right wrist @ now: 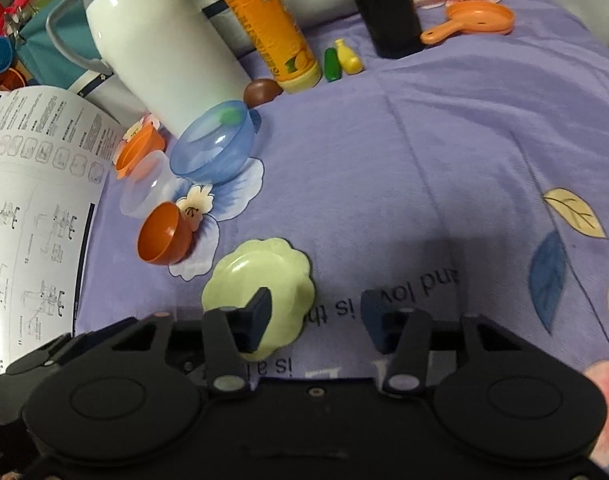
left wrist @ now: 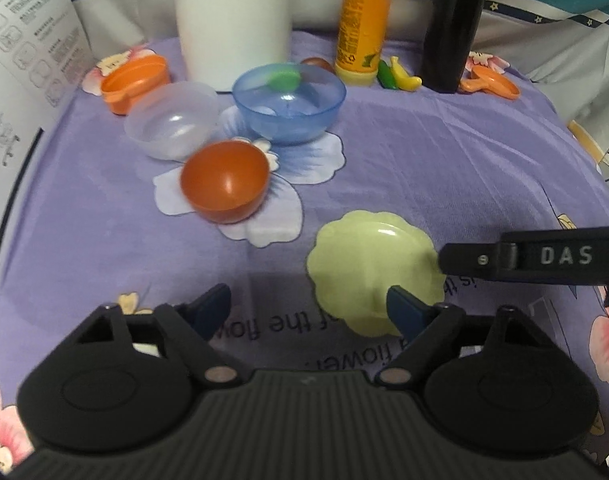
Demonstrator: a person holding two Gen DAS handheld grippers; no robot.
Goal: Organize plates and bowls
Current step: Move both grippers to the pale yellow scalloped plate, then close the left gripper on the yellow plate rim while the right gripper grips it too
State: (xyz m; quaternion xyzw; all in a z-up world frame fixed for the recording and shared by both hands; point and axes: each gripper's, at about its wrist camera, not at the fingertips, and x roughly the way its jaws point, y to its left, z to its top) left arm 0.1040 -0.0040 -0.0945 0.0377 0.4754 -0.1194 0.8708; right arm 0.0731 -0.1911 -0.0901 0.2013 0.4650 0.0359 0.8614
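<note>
A pale green scalloped plate (left wrist: 374, 268) lies upside down on the purple cloth; it also shows in the right wrist view (right wrist: 260, 276). My left gripper (left wrist: 308, 306) is open, its right finger over the plate's near edge. My right gripper (right wrist: 316, 316) is open, its left finger over the plate; its finger also enters the left wrist view (left wrist: 484, 260) beside the plate. Beyond lie a red-brown bowl (left wrist: 226, 180), a clear bowl (left wrist: 170, 120), a blue bowl (left wrist: 288, 102) and an orange cup (left wrist: 134, 80).
A white jug (left wrist: 234, 16), an orange bottle (left wrist: 362, 24) and a black bottle (left wrist: 452, 24) stand at the back. Small toy foods (left wrist: 398, 74) and an orange toy pan (left wrist: 494, 84) lie near them. An open manual (left wrist: 20, 92) is at the left.
</note>
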